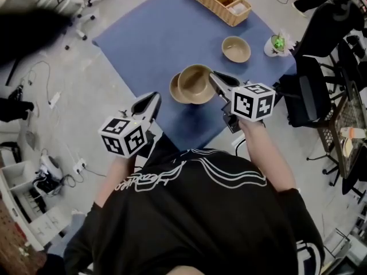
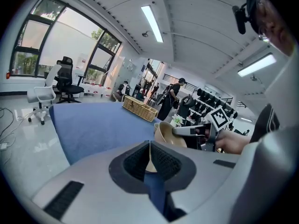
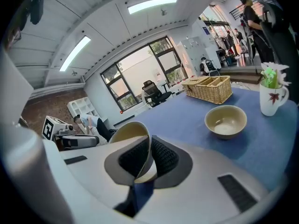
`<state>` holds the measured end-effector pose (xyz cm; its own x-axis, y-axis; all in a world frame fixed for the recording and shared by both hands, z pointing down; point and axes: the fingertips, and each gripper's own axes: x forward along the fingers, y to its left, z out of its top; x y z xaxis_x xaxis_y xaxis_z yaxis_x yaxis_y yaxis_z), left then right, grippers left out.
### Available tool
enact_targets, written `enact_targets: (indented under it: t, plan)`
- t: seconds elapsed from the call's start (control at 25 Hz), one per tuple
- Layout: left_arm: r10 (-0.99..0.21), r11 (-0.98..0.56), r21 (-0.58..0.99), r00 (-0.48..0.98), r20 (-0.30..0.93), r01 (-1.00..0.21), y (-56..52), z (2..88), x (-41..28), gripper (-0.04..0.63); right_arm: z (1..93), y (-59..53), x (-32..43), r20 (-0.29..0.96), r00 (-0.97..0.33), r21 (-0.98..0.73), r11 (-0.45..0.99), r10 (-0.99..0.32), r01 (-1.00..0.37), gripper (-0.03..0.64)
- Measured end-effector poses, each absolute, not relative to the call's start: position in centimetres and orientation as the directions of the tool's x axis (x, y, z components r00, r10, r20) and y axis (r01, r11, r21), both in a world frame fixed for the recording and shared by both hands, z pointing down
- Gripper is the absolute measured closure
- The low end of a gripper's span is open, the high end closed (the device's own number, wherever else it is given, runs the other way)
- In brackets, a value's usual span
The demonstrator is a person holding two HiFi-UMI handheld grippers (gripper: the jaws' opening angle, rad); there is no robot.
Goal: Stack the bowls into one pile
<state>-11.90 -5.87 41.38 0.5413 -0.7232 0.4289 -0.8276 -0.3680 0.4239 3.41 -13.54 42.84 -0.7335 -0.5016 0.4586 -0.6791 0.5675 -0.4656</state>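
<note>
A tan bowl (image 1: 195,83) (image 3: 131,132) hangs tilted over the blue mat (image 1: 155,33), and my right gripper (image 1: 213,75) (image 3: 148,146) is shut on its rim. From the left gripper view the same bowl (image 2: 164,133) shows in the right gripper's grip. A second tan bowl (image 1: 174,90) lies on the mat partly hidden under it. A third bowl (image 1: 235,48) (image 3: 225,121) sits upright farther back to the right. My left gripper (image 1: 153,98) (image 2: 149,146) is shut with nothing in it, just left of the two near bowls.
A wicker basket (image 1: 218,3) (image 3: 209,88) stands at the mat's far edge. A white mug with a green plant (image 1: 277,44) (image 3: 273,97) is beside the third bowl. A black office chair (image 1: 307,90) is at the right; cables and shelves lie on the floor at the left.
</note>
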Motion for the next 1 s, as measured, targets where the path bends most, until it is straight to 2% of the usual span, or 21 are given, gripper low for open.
enact_targets:
  t: [0.52,1.0]
  plan:
    - [-0.728,-0.317,0.440,0.513,0.455,-0.840,-5.5,42.8,-14.6,0.565,47.6,-13.1,-0.5,0.544,-0.731,-0.452,0.590,-0.413,-0.669,0.572]
    - [-0.714,-0.308,0.450,0.516,0.473,-0.838,-5.6,44.0,-15.8,0.565,49.0,-12.7,-2.1,0.581,-0.715,-0.356,0.668,-0.390,-0.653,0.551]
